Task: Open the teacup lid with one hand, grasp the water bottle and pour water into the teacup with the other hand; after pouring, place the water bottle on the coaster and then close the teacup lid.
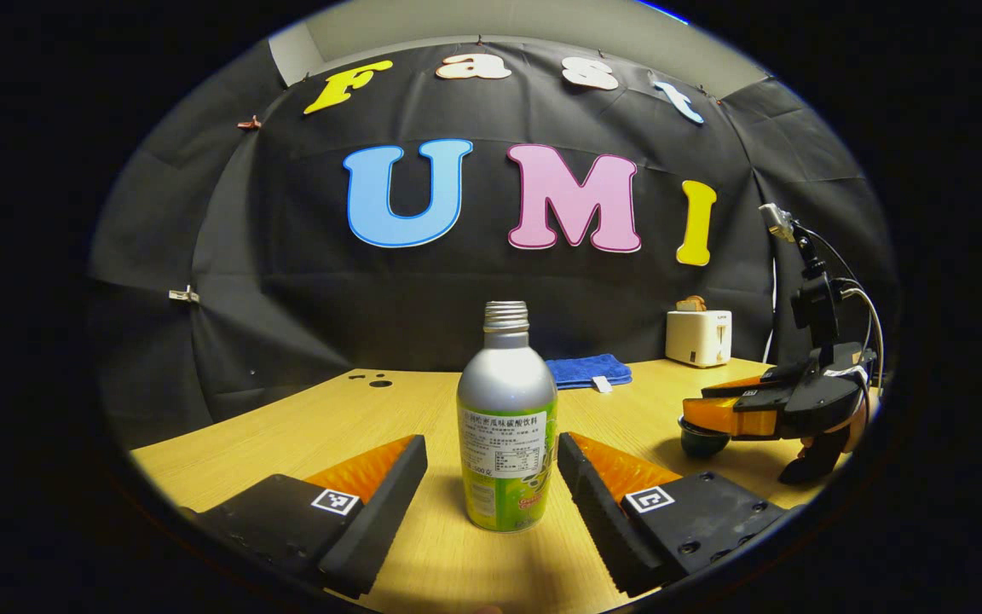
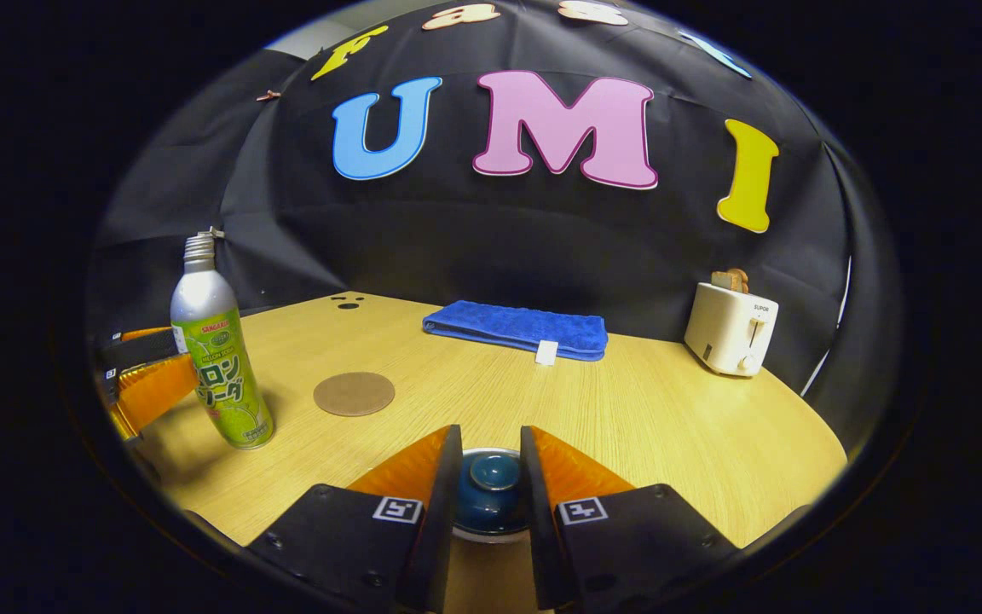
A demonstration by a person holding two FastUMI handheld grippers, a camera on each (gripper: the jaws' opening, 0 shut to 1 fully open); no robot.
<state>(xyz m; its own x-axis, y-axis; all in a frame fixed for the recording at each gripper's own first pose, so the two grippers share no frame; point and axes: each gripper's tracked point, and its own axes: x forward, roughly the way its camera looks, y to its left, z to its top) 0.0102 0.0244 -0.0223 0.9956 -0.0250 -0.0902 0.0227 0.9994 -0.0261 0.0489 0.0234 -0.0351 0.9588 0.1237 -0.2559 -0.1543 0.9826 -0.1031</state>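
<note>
Recording booth: black cloth wall (image 2: 491, 247) behind wooden table (image 2: 644, 409)

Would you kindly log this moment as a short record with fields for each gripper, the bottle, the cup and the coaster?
left gripper: open, fingers either side of the water bottle, apart from it
right gripper: fingers around the teacup lid, contact unclear
water bottle: upright on the table, uncapped
teacup: lid on
coaster: bare, beside the bottle

Both views low over table (image 1: 355, 409), facing back wall; shared: bottle (image 1: 506, 426), towel (image 2: 516, 328), toaster (image 2: 730, 328).
</note>
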